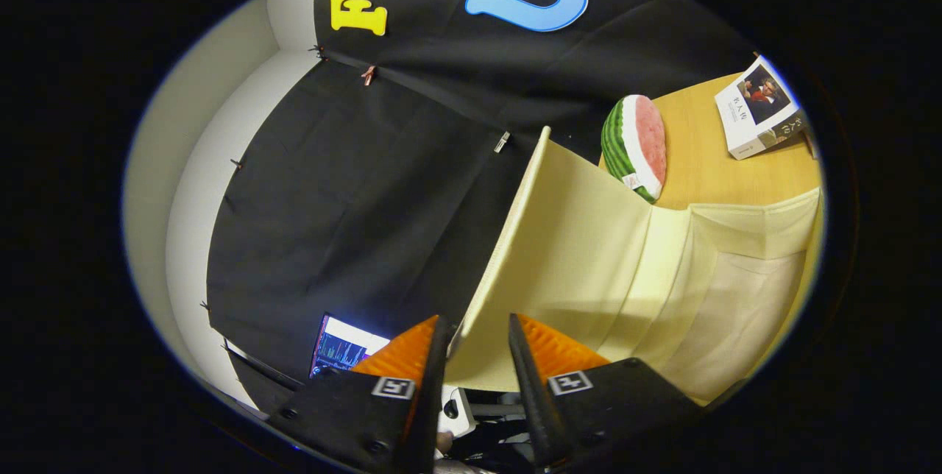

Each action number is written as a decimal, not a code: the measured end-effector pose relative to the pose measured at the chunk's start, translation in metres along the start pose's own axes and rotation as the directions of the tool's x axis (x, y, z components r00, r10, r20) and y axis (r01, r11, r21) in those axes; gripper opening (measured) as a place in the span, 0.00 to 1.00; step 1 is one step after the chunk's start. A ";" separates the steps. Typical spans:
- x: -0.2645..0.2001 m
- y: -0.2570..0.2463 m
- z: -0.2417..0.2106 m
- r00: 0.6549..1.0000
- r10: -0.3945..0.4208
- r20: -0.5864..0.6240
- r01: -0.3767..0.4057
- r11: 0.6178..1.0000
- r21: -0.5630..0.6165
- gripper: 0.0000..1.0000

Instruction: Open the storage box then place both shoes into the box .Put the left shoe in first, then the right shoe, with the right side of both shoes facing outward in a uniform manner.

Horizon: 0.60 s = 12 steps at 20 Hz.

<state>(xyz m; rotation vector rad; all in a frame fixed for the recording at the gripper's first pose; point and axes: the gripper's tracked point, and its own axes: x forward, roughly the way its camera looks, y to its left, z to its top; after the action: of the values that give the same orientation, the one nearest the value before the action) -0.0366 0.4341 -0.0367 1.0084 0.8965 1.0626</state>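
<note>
step: opening storage box (662,268) | lid (559,238) raised, edge between fingers of gripper (477,345) | fingers narrowly apart, grip on lid uncertain | box on table (706,165) beside watermelon cushion (635,146) | left: both shoes, left first, then right

The hand-held gripper (477,345) presents two wedge-shaped fingers (401,356) that taper toward their tips. Each finger's outer face carries fine parallel ribbing. Each finger is seated in a dark, matte, blocky mount (346,411) with angular edges. A square fiducial marker (393,388), black pattern on white ground, is fixed to the top of the left mount; a matching marker (569,383) sits on the right mount. Round screw heads (377,447) are visible on the left mount's surface, near its corners. No cabling can be made out on the mounts themselves.
</note>
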 end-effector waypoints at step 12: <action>-0.160 -0.078 0.045 0.862 -0.384 0.329 0.477 0.835 -0.274 0.97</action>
<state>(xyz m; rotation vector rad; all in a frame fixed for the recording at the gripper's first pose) -0.0142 0.2579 -0.0820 0.5858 0.6461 0.6456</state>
